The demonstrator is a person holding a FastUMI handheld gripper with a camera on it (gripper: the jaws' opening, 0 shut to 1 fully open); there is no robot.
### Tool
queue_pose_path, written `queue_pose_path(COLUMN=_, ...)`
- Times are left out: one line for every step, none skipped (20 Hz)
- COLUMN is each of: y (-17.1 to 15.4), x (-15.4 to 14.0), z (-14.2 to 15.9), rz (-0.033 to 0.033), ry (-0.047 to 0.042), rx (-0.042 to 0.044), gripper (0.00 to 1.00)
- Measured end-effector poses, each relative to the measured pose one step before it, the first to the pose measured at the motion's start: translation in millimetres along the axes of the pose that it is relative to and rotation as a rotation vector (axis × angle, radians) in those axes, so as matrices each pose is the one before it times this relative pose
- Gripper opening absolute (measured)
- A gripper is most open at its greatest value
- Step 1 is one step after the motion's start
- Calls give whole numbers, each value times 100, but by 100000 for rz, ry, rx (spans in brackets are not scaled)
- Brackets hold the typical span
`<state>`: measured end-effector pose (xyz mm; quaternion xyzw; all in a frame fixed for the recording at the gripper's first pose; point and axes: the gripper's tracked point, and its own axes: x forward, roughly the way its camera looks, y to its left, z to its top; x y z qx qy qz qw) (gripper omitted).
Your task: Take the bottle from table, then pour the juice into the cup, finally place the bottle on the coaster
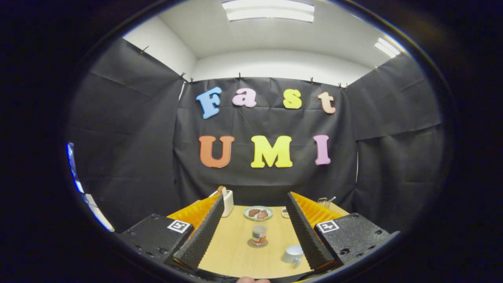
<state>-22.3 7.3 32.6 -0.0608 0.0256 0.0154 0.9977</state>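
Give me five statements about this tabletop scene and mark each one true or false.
1. The gripper is shut on the clear plastic bottle with the red and green label. False: its fingers stand wide apart and touch nothing; the bottle is between and ahead of them.
2. The bottle stands upright on a round dark coaster. True.
3. The white cup sits beside the right-hand finger. True.
4. The pale round plate beyond the bottle is bare. False: it holds brown pieces of food.
5. The white box-shaped container stands in front of the bottle. False: it stands at the table's far edge.
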Motion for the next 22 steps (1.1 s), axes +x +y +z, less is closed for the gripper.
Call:
queue_pose_path(y=-35, x=126, z=-198, rz=-31, ry=68, rx=723, gripper=100)
queue_pose_path(y=-144, x=139, z=-121, rz=-94, ry=341, rx=501, gripper=100)
queue_pose_path(y=-36, x=-15, z=-138, rz=169, ry=258, rx=578, gripper=100)
queue_pose_path(y=-95, x=79, z=-115, rz=18, ry=114, rx=411, gripper=100)
queue_pose_path(y=-183, x=116, z=-46, rz=-158, ry=-21, rx=346, gripper=100)
queue_pose_path(y=-186, x=44, z=-32, rz=-303, ry=-40, rx=233, gripper=100)
queue_pose_path(y=-93, x=38, z=121, rz=-52, ry=37, rx=67, gripper=100)
queue_pose_path(y=-24, x=112, z=16, rz=-109, ry=-181, rx=-188, gripper=100)
queue_pose_path(y=-121, x=117, z=113, rz=-316, ry=-153, rx=-286, gripper=100)
queue_pose_path(y=-127, x=-8, z=-30, rz=-436, ry=16, rx=-334, gripper=100)
queue_pose_path(y=31, x=-62, z=-3, rz=129, ry=-33, rx=-239, gripper=100)
queue_pose_path(y=137, x=86, z=6, rz=-71, ry=114, rx=-250, gripper=100)
queue_pose_path(y=-45, x=-20, z=-22, rz=-391, ry=367, rx=-766, gripper=100)
queue_pose_path(y=-247, x=-61, z=-37, rz=-644, ry=169, rx=-1278, gripper=100)
queue_pose_path(y=-58, x=-95, z=179, rz=-387, ry=-14, rx=-768, gripper=100)
queue_pose_path(y=92, x=-72, z=61, rz=-137, ry=-252, rx=-232, gripper=100)
queue_pose_path(y=47, x=-77, z=98, rz=-289, ry=-181, rx=-229, gripper=100)
queue_pose_path(y=10, x=-15, z=-42, rz=38, ry=-156, rx=-176, gripper=100)
queue_pose_path(y=123, x=3, z=-40, rz=235, ry=57, rx=208, gripper=100)
queue_pose_path(y=99, x=-79, z=-73, rz=425, ry=53, rx=491, gripper=100)
queue_pose_path(y=29, x=-168, z=-52, rz=217, ry=148, rx=352, gripper=100)
queue_pose_path(y=-78, x=42, z=-46, rz=162, ry=-47, rx=114, gripper=100)
